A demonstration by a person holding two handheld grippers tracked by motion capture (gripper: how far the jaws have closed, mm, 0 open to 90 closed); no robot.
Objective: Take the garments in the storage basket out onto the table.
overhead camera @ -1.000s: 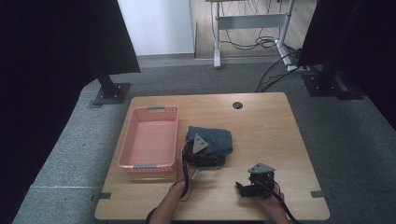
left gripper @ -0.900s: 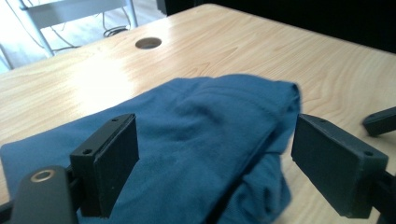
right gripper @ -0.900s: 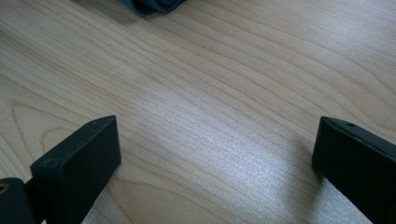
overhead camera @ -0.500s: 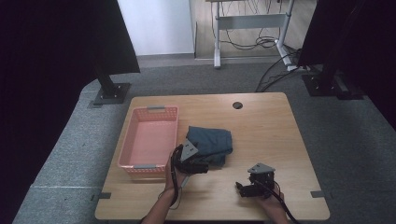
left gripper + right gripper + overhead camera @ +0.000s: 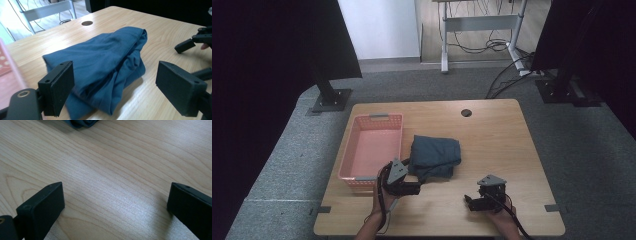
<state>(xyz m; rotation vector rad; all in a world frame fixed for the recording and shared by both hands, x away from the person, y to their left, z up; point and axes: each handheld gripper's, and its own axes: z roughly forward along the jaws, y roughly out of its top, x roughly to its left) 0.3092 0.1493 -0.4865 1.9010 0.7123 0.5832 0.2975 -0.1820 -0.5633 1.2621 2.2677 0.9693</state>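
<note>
A: Left gripper view: the folded blue cloth lies on the counter, just beside the pink basket.

B: And the left gripper?

A: Jaws wide apart, holding nothing, low at the cloth's near edge, one jaw on each side of it.

B: So a pick-up is starting, I'd guess.

A: Likely. The next move calls for pushing in and closing on the thick fold.

B: The right gripper?

A: Also spread and empty, over bare counter, well apart from the cloth.

Laboratory-type recording room: wooden table on grey carpet, black stand bases, floor cables.
</note>
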